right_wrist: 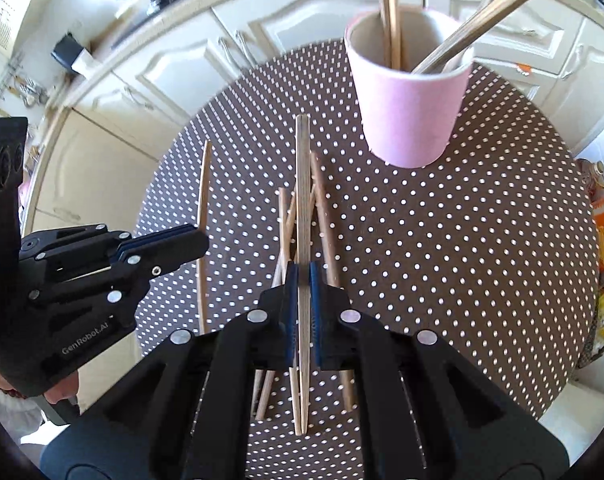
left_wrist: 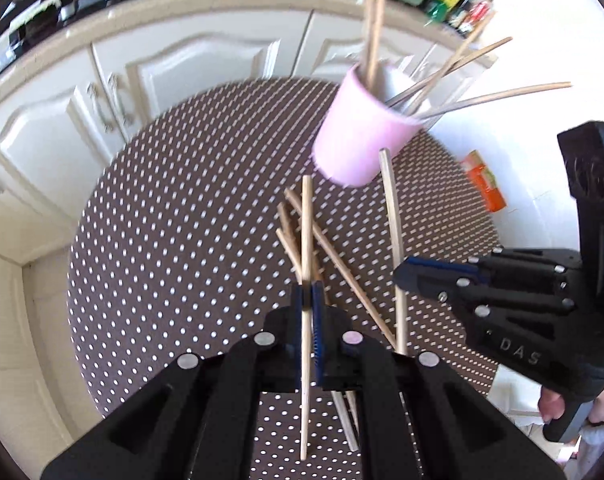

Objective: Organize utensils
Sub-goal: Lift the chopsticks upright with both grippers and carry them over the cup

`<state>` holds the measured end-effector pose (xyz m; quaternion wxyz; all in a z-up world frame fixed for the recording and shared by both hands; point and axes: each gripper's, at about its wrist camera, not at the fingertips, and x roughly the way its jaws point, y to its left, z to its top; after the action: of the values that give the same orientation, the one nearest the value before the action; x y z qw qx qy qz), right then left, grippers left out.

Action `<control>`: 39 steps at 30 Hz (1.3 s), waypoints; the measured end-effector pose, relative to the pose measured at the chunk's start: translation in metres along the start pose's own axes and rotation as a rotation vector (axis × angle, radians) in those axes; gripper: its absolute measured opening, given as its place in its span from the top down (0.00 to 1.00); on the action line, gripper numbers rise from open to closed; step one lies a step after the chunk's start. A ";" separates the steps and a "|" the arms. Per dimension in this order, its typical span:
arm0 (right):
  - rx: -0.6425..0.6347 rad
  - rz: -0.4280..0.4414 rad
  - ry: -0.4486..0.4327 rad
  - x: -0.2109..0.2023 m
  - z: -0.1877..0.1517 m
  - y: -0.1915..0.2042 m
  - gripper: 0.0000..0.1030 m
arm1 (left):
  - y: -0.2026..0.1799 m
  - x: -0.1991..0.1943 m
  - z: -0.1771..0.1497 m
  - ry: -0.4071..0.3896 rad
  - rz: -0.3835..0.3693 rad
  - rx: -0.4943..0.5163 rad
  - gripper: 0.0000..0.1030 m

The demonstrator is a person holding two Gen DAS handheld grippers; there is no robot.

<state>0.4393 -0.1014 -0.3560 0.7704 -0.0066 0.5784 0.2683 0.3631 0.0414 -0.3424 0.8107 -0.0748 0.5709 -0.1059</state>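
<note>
You've got a chopstick in each hand now. Your left gripper (left_wrist: 310,294) is clamped on one wooden chopstick (left_wrist: 306,240), pads pinching it near its middle, so it balances instead of swinging. Your right gripper (right_wrist: 302,276) is clamped the same way on a second chopstick (right_wrist: 303,184), again around mid-length. Both sticks run lengthwise along the fingers, far ends pointing ahead and up toward the pink cup (right_wrist: 410,108), near ends trailing back under the jaws. That looks like a sensible hold: with the long axis already lined up with the cup's mouth, each stick should slide in end-first.

The cup stands on the polka-dot tablecloth (right_wrist: 442,248), already holding several chopsticks that lean against its rim. A loose pile of chopsticks (left_wrist: 297,236) lies crossed on the cloth below your grippers, near the cup, not yet collected.
</note>
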 end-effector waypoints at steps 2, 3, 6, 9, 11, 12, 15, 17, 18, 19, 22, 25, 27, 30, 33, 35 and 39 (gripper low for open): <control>0.015 0.005 -0.034 -0.013 -0.008 0.001 0.94 | -0.003 -0.011 0.002 -0.025 -0.011 0.021 0.95; 0.023 0.006 -0.053 -0.021 -0.013 0.001 0.94 | -0.007 -0.017 0.003 -0.039 -0.018 0.032 0.95; 0.039 0.005 -0.090 -0.045 -0.020 -0.001 0.94 | -0.018 -0.031 0.002 -0.074 -0.031 0.060 0.95; 0.057 -0.001 -0.131 -0.074 -0.029 -0.002 0.94 | -0.027 -0.043 0.006 -0.102 -0.046 0.082 0.95; 0.065 -0.008 -0.161 -0.091 -0.035 -0.004 0.94 | -0.038 -0.051 0.009 -0.120 -0.058 0.099 0.95; 0.068 -0.015 -0.178 -0.100 -0.038 -0.005 0.94 | -0.040 -0.052 0.010 -0.130 -0.059 0.107 0.95; 0.071 -0.028 -0.216 -0.119 -0.042 -0.005 0.94 | -0.043 -0.059 0.015 -0.159 -0.070 0.125 0.95; 0.069 -0.035 -0.243 -0.132 -0.043 -0.001 0.94 | -0.047 -0.067 0.018 -0.178 -0.077 0.132 0.95; 0.067 -0.040 -0.255 -0.136 -0.041 0.003 0.94 | -0.047 -0.071 0.021 -0.187 -0.080 0.136 0.95; 0.065 -0.042 -0.270 -0.143 -0.039 0.004 0.94 | -0.049 -0.074 0.024 -0.198 -0.081 0.140 0.95; 0.060 -0.046 -0.309 -0.159 -0.035 0.008 0.94 | -0.051 -0.082 0.032 -0.226 -0.088 0.148 0.95; 0.055 -0.048 -0.338 -0.174 -0.028 0.012 0.94 | -0.054 -0.087 0.042 -0.250 -0.094 0.152 0.95; 0.049 -0.051 -0.354 -0.176 -0.018 0.016 0.94 | -0.056 -0.090 0.051 -0.271 -0.093 0.155 0.95; 0.041 -0.053 -0.377 -0.181 -0.002 0.021 0.94 | -0.058 -0.096 0.065 -0.308 -0.094 0.151 0.95; 0.038 -0.051 -0.401 -0.188 0.011 0.020 0.94 | -0.060 -0.105 0.082 -0.365 -0.097 0.135 0.95; 0.038 -0.046 -0.416 -0.195 0.018 0.016 0.94 | -0.062 -0.111 0.095 -0.410 -0.094 0.129 0.95; 0.029 -0.053 -0.440 -0.208 0.035 0.009 0.94 | -0.069 -0.119 0.122 -0.477 -0.082 0.125 0.95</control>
<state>0.4281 -0.1671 -0.1560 0.8849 0.0480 0.3996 0.2345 0.4328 0.0053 -0.1761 0.9206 -0.0706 0.3523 -0.1530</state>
